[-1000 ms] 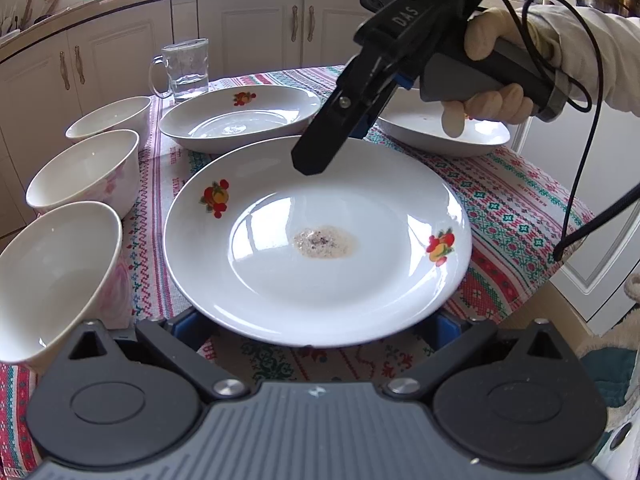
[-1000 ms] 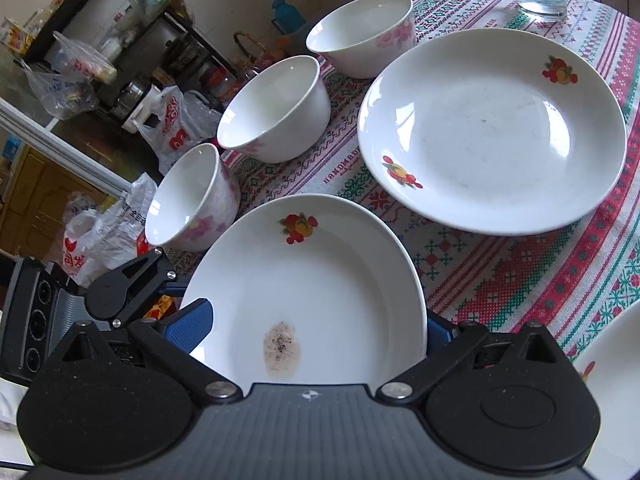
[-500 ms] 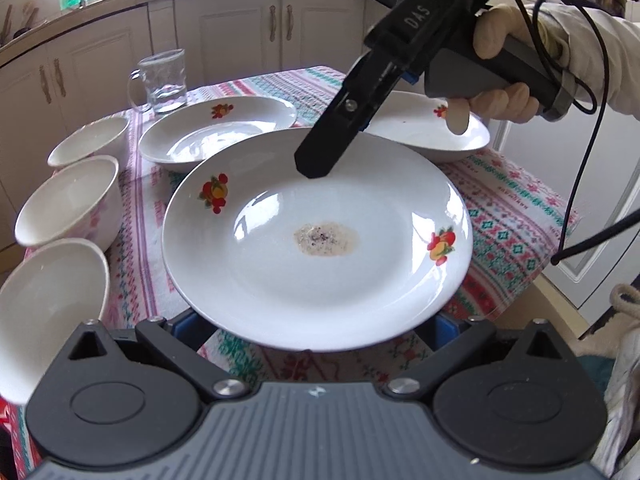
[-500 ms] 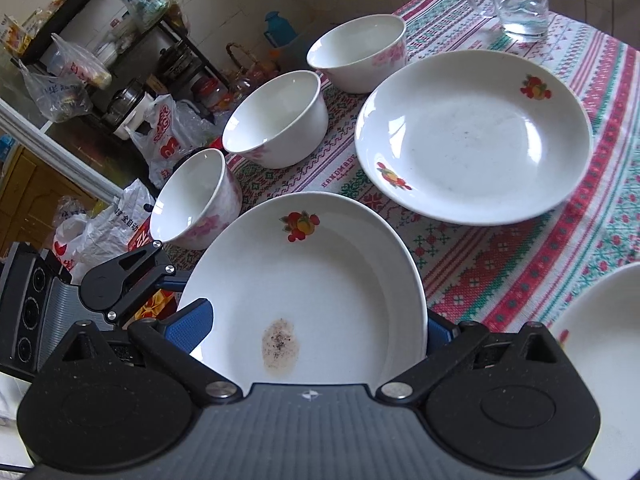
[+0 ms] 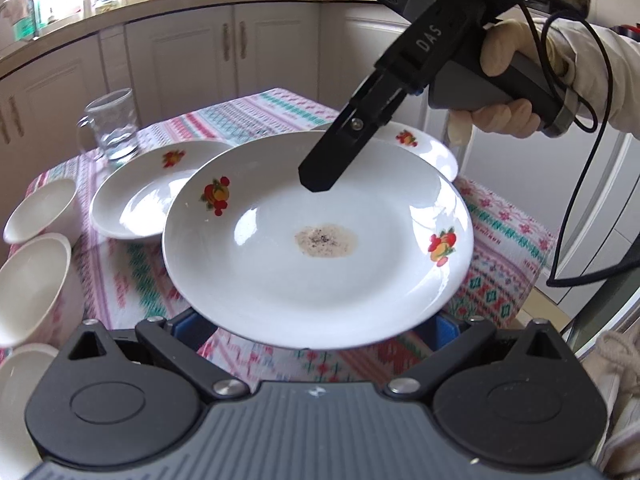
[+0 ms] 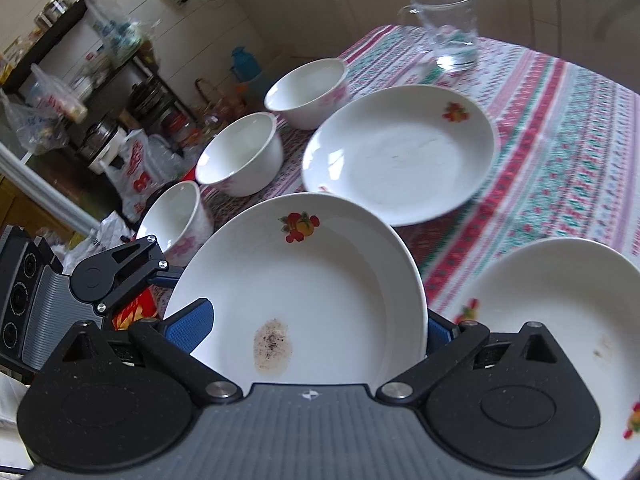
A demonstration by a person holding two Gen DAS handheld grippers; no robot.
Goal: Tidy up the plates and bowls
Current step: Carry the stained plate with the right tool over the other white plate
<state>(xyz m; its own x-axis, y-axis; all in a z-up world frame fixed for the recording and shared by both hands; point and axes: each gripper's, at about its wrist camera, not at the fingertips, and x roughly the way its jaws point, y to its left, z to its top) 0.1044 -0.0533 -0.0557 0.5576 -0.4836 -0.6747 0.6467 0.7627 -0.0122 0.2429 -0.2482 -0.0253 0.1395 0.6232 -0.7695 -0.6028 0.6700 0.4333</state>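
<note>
A white plate (image 5: 320, 272) with fruit motifs and a brown stain is held up above the table. My left gripper (image 5: 318, 322) is open, its blue pads (image 5: 192, 324) spread under the plate's near rim. In the left wrist view, one finger (image 5: 332, 160) of the right gripper lies on the plate's far side; the other is hidden below. In the right wrist view the plate (image 6: 320, 280) sits slantwise in my open right gripper (image 6: 312, 326), left pad over it and right pad under it. The left gripper (image 6: 160, 276) reaches under the plate's left edge.
A second plate (image 6: 400, 152) and a third plate (image 6: 560, 312) lie on the patterned tablecloth (image 6: 560, 140). Three white bowls (image 6: 240, 152) line the table's left side. A glass mug (image 6: 448, 28) stands at the far end. Cabinets (image 5: 240, 48) stand behind.
Both grippers have risen with the stained plate, which keeps its place between them. The table, bowls and other plates now look lower and farther off.
</note>
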